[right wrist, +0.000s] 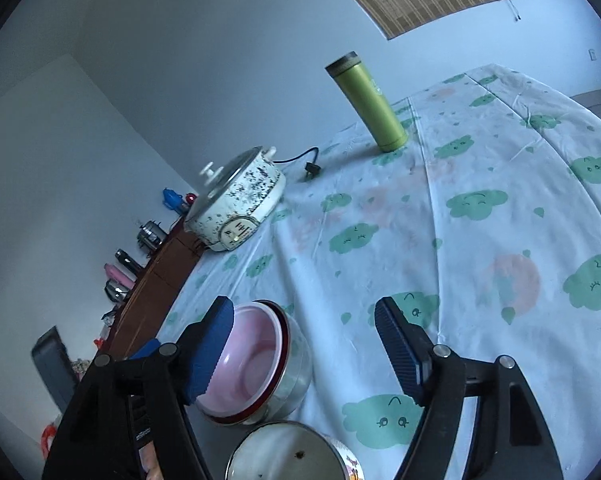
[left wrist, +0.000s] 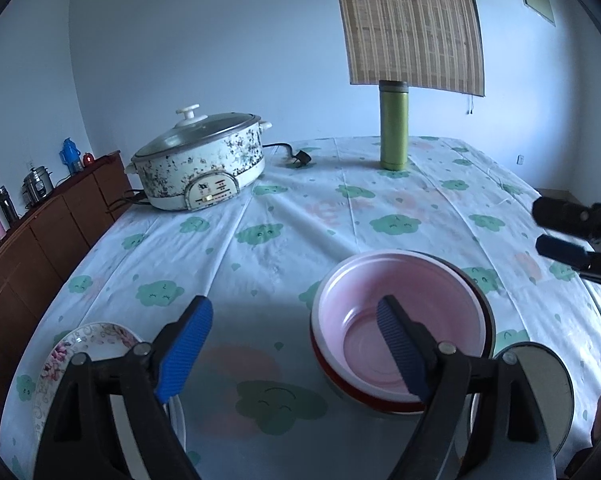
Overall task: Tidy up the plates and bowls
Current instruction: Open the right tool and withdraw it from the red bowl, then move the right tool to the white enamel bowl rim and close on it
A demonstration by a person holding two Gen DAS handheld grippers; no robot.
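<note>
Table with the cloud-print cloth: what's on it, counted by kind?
Bowls: 4 (pink bowl, red bowl and steel bowl nested; white bowl apart)
Floral plate: 1
Electric pot: 1
Green flask: 1
Total: 7

Each view is taken from low over the table (left wrist: pixel 340 200), close behind its own gripper, facing the far wall. The pink bowl (left wrist: pixel 400 320), pot (left wrist: pixel 204 168) and green flask (left wrist: pixel 394 128) are shared; the right view is tilted.
</note>
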